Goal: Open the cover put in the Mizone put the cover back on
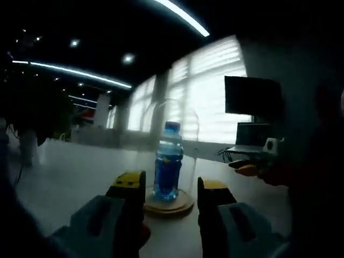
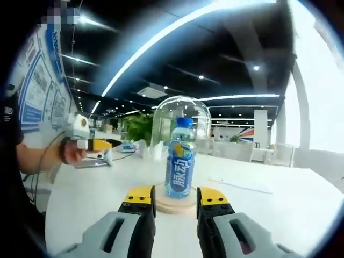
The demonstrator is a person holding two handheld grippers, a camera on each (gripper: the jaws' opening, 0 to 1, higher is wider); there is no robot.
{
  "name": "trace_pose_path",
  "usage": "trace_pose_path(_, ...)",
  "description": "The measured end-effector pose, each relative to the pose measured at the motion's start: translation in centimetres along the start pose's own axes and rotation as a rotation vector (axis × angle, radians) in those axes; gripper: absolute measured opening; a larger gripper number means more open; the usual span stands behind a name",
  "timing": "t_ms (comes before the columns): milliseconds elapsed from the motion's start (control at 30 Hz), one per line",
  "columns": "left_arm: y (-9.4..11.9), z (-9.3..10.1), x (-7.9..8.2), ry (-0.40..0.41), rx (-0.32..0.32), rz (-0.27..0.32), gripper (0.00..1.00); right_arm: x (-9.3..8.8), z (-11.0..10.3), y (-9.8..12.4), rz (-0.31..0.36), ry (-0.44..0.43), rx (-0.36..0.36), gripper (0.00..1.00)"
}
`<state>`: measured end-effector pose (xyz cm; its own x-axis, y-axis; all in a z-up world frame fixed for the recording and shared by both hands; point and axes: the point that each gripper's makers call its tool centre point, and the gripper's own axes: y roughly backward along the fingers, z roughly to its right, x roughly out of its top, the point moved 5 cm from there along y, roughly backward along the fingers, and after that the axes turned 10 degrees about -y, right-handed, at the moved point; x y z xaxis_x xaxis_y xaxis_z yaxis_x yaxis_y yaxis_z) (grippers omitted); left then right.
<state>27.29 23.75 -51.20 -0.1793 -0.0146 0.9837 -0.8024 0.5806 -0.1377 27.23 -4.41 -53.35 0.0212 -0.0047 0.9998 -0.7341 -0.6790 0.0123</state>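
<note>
Left gripper view: the left gripper (image 1: 171, 185) is pointing forward with its yellow-tipped jaws standing apart and holding nothing, and the Mizone bottle (image 1: 167, 161) is standing upright beyond them on a round wooden base (image 1: 167, 204) resting on the white table (image 1: 70, 172). A clear glass dome cover (image 1: 180, 129) is sitting over the bottle, faint against the bright blinds of the window (image 1: 209, 86) behind it. At the right of this view the right gripper (image 1: 247, 167) is coming in from the side, held above the table, well apart from the base; a dark monitor (image 1: 252, 95) and a laptop (image 1: 250, 137) are standing far behind it, and a potted plant (image 1: 32, 115) is showing dimly at the far left. Right gripper view: the right gripper (image 2: 176, 201) is likewise hovering with its jaws apart and gripping nothing, aimed at the same bottle (image 2: 180, 158), whose blue label is facing the camera. The cover (image 2: 180, 115) is arching over the bottle, its rim sitting on the base (image 2: 161, 204). At the left, a person's hand (image 2: 72, 153) is holding the left gripper (image 2: 99, 144) above the table (image 2: 279, 199), away from the dome. Green plants (image 2: 141, 126) are standing in the far background, and posters are lining the left wall (image 2: 40, 86).
</note>
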Motion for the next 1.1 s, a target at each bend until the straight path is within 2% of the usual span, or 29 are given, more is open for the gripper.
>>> trace_pose_path(33,0.1,0.2,0.0,0.002,0.002,-0.006,0.33,-0.1,-0.3,0.1,0.001,0.026,-0.003,0.23)
trace_pose_path(100,0.7,0.4,0.1,-0.016,0.006,-0.015,0.35,-0.3,-0.8,0.5,0.022,-0.017,0.025,0.24)
trace_pose_path(200,1.3,1.1,0.3,-0.054,0.024,-0.014,0.35,-0.9,-0.9,0.9,0.029,-0.039,0.018,0.23)
trace_pose_path(333,1.5,1.5,-0.8,-0.059,0.034,-0.043,0.35,-1.8,-1.2,1.3,0.021,-0.088,0.061,0.21)
trace_pose_path(400,1.6,1.5,-1.4,-0.054,0.052,-0.052,0.34,-2.3,-1.1,1.4,0.027,-0.099,0.054,0.2)
trace_pose_path(467,1.8,1.7,-2.0,0.008,0.061,-0.043,0.3,-2.6,-0.8,1.6,0.026,-0.11,0.037,0.21)
trace_pose_path(600,2.3,1.3,-3.2,0.04,0.092,-0.054,0.23,-3.3,-0.6,2.0,0.007,-0.124,0.032,0.21)
trace_pose_path(700,2.6,1.1,-3.6,0.065,0.112,-0.053,0.23,-3.2,0.0,2.4,0.022,-0.148,0.0,0.21)
trace_pose_path(767,2.7,1.2,-4.0,0.057,0.112,-0.068,0.24,-3.2,0.4,2.6,0.027,-0.144,-0.022,0.21)
trace_pose_path(900,2.8,1.4,-5.0,-0.012,0.117,-0.113,0.24,-3.7,0.6,2.7,0.034,-0.15,-0.032,0.22)
trace_pose_path(1100,3.2,1.6,-6.3,0.005,0.101,-0.146,0.23,-4.7,-0.3,2.5,0.015,-0.122,-0.027,0.21)
